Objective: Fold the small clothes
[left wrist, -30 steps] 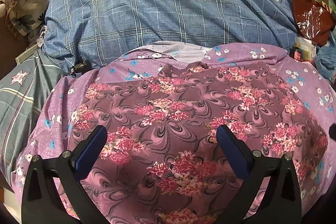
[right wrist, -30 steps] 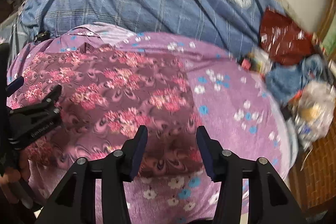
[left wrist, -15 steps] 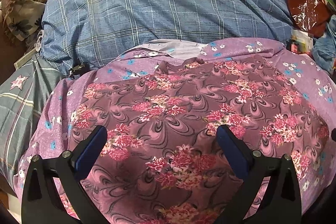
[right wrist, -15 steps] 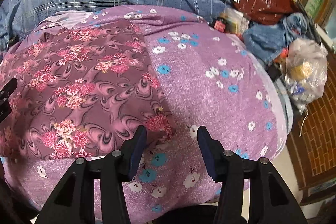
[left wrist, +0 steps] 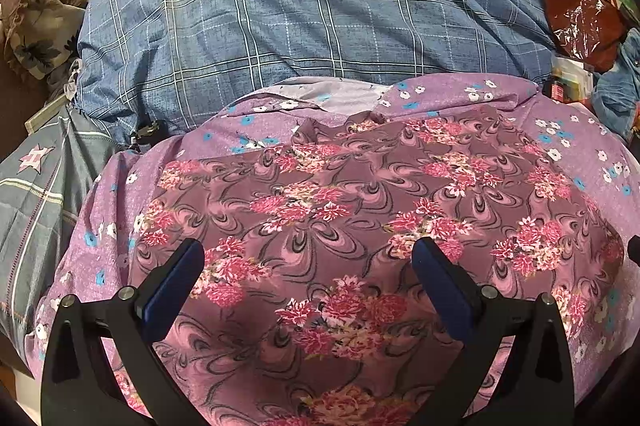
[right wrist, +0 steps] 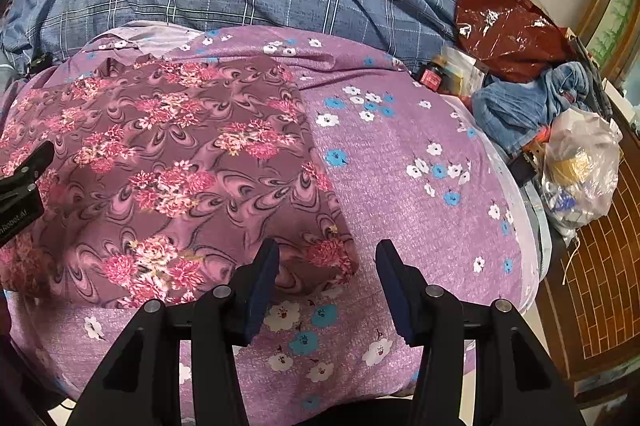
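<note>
A maroon garment with pink flower clusters [left wrist: 340, 210] [right wrist: 172, 162] lies spread flat on a purple sheet with small white and blue flowers [right wrist: 400, 162]. My left gripper [left wrist: 308, 266] hovers over the garment's near middle, jaws wide open, nothing between them. My right gripper [right wrist: 326, 266] stands open just above the garment's near right corner [right wrist: 336, 254]; the corner lies between the blue pads but they do not press on it. The left gripper's black tip [right wrist: 24, 174] shows at the left edge of the right wrist view.
A blue checked quilt with round crests [left wrist: 320, 10] is heaped behind the sheet. To the right lie a dark red plastic bag [right wrist: 504, 26], denim clothes [right wrist: 532, 106] and a clear bag [right wrist: 580, 162]. A patterned cloth pile [left wrist: 36, 18] sits far left. The bed's right edge drops to a tiled floor [right wrist: 608, 258].
The right gripper's view swung right and down, from over the garment's near edge to its right corner. The left gripper held its place over the garment.
</note>
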A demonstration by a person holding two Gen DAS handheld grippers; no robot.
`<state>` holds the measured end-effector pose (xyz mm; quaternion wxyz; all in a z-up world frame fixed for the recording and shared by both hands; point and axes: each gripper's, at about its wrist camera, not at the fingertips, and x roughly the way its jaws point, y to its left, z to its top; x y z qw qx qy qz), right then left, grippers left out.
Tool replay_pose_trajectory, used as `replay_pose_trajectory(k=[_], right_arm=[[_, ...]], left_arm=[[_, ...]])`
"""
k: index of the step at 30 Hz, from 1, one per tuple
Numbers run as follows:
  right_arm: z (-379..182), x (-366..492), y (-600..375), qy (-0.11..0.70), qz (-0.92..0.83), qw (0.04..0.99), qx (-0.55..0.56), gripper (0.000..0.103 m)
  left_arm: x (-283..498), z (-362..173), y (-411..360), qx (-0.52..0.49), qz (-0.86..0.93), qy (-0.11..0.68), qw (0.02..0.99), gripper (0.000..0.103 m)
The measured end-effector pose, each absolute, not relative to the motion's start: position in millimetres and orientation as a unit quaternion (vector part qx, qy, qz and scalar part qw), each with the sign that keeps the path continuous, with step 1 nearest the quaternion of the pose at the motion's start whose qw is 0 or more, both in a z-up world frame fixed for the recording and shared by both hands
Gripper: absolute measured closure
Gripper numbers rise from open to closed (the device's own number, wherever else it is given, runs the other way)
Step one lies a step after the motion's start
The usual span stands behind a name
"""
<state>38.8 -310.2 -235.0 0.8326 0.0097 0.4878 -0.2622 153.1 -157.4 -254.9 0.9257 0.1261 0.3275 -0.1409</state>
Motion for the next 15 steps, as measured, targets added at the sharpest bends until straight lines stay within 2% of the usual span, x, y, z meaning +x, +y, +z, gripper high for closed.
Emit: replay_pose_trajectory(k=[15], right_arm=[[-231.5,42.9,-301.3,0.489,-0.254,0.835,0.003,0.051]], left_arm=[[152.2,-255.0,-157.0,0.127,-0.144,0.328,0.925,0.0]])
